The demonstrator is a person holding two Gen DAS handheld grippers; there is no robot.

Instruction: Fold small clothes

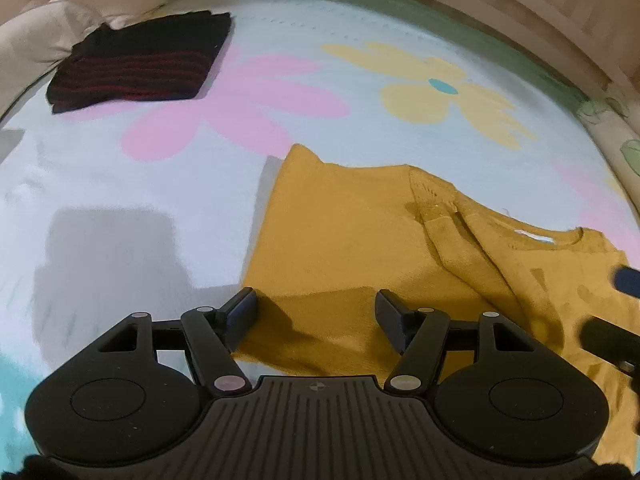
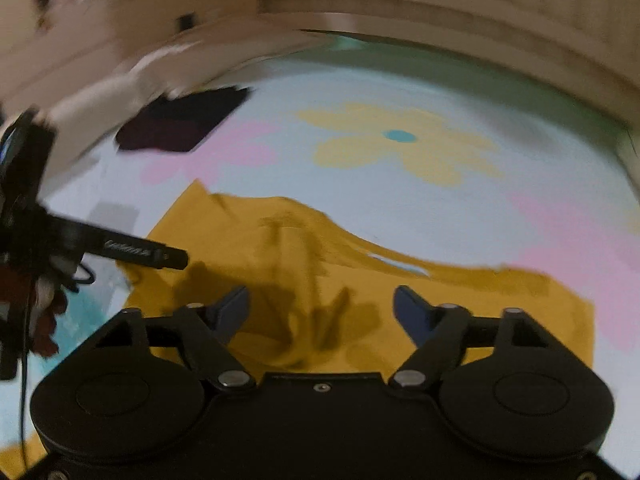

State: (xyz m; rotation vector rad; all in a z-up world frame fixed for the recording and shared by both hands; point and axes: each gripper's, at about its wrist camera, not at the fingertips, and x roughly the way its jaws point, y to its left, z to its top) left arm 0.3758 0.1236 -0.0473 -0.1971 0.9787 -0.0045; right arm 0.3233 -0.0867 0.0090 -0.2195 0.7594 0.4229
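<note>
A small mustard-yellow sweater lies on the flowered bed sheet, one side folded over its middle and the collar to the right. My left gripper hovers open over the sweater's near left edge, nothing between its pads. In the right wrist view the same sweater looks rumpled and blurred. My right gripper stands open above its middle, also with nothing between its pads. One finger of the left gripper reaches in from the left over the sweater's edge.
A folded dark garment with red stripes rests at the far left of the bed, next to a beige quilt. A wooden bed frame curves along the far side. The sheet bears pink and yellow flower prints.
</note>
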